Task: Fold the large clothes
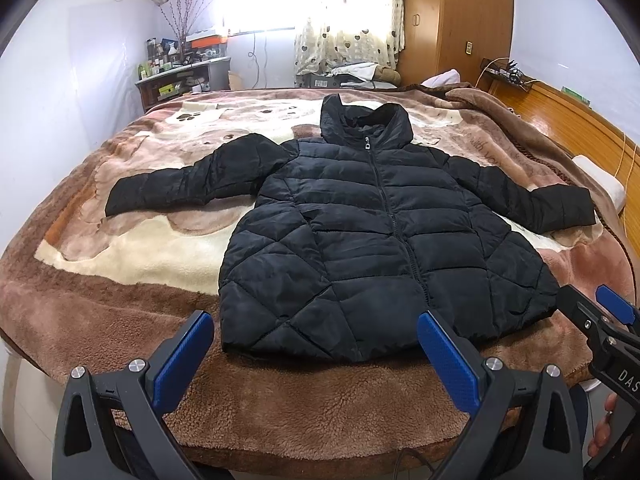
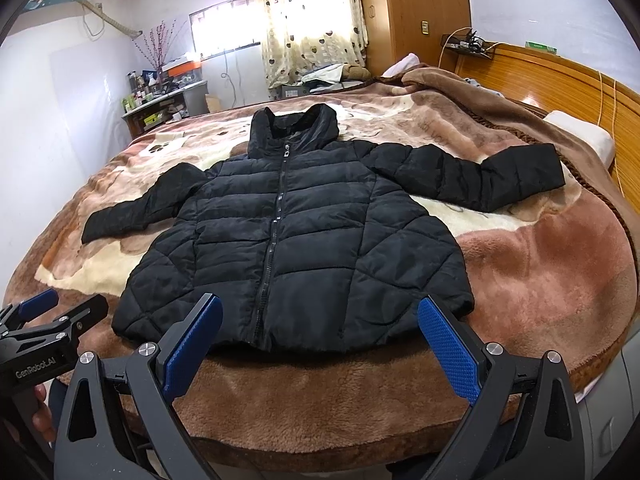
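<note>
1. Puffer jacket (image 1: pixel 360 232), black and quilted, lies front up on the brown plush blanket (image 1: pixel 120 300) covering the bed.
2. Its zipper (image 1: pixel 396 216) is closed up to the collar, and the hood (image 1: pixel 360 120) lies flat above it.
3. Both sleeves spread out sideways; the hem lies near the bed's front edge.
4. My left tool (image 1: pixel 316 352) hovers wide apart over the hem, holding nothing.
5. My right tool (image 2: pixel 320 344) is spread wide too, empty, just before the hem.
</note>
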The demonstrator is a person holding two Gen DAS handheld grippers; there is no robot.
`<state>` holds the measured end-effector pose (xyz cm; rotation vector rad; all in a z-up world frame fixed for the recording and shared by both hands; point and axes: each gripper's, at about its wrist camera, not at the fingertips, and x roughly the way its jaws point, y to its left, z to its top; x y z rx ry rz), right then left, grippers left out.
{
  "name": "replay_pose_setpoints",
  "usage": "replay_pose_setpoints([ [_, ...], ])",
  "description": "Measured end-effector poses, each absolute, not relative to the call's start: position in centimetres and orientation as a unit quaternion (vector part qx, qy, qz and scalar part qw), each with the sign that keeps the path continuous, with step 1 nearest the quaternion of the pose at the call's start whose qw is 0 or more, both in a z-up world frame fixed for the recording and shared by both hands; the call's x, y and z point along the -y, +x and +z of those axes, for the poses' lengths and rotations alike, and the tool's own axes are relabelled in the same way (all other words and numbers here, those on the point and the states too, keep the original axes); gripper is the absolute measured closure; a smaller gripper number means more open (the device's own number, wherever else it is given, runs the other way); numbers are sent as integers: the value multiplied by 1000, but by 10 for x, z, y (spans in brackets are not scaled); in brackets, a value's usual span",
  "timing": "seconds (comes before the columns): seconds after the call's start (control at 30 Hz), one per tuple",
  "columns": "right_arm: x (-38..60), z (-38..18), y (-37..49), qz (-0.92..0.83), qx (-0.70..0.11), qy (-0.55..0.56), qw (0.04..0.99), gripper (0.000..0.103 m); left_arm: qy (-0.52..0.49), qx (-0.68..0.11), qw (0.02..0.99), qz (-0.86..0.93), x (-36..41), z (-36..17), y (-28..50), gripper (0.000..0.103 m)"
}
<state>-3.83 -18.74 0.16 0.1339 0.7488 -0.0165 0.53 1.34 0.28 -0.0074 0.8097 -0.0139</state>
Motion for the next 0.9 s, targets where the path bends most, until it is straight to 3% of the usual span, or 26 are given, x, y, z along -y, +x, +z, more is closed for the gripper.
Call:
replay_pose_setpoints([
  [0.9, 190, -6, -27, -14, -379, 65, 923, 5, -7, -411, 912, -13, -17, -5, 21, 0],
])
